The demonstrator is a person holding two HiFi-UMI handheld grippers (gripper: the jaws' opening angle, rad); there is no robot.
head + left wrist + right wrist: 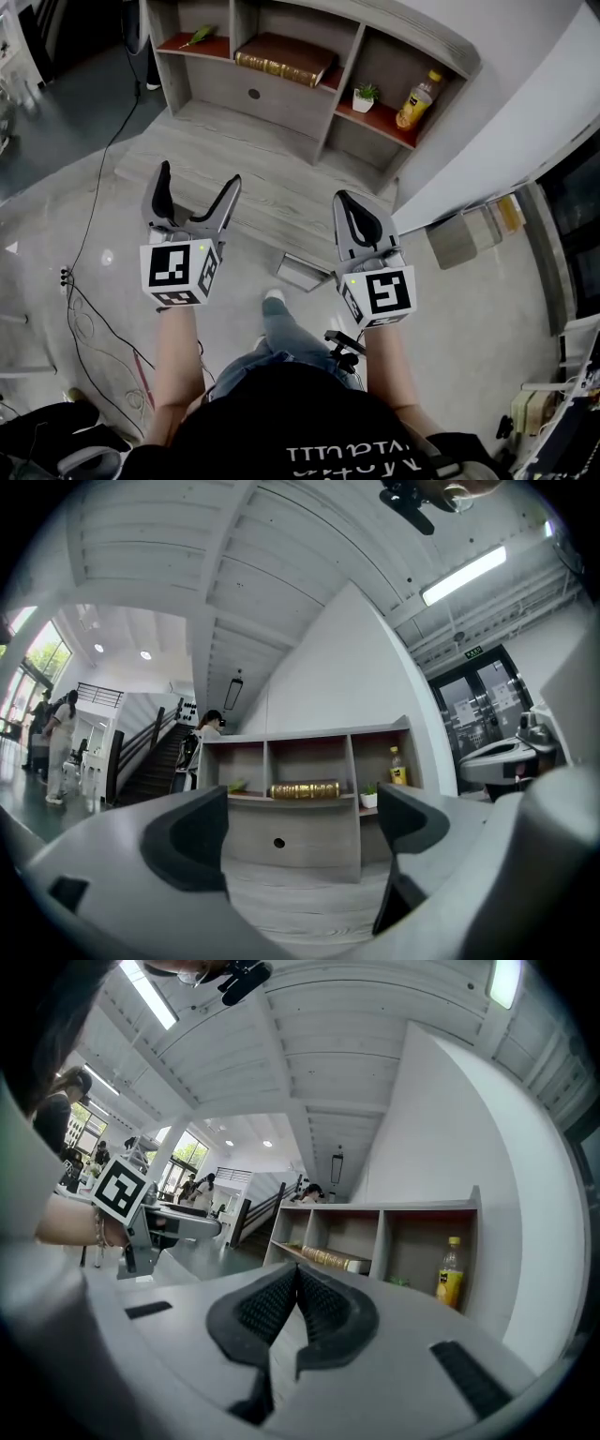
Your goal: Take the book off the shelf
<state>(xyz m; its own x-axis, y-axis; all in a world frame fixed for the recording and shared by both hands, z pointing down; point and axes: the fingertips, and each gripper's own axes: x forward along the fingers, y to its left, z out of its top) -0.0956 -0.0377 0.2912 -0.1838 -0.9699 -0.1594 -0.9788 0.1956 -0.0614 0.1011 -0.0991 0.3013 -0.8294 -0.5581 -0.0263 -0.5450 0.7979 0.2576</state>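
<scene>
Facing shelf (291, 112) at wall. Holding left gripper (199, 180) well short of shelf, jaws spread wide, gripping nothing. Holding right gripper (347, 202) equally short of shelf, jaws pressed together, empty. Noting book (286, 58) lying flat in shelf's middle compartment; bottle (418, 98), potted plant (365, 96) standing in shelf's right compartment.

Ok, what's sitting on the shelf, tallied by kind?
Book: 1
Potted plant: 1
Bottle: 1
Green item, kind unclear: 1
Total: 4
</scene>
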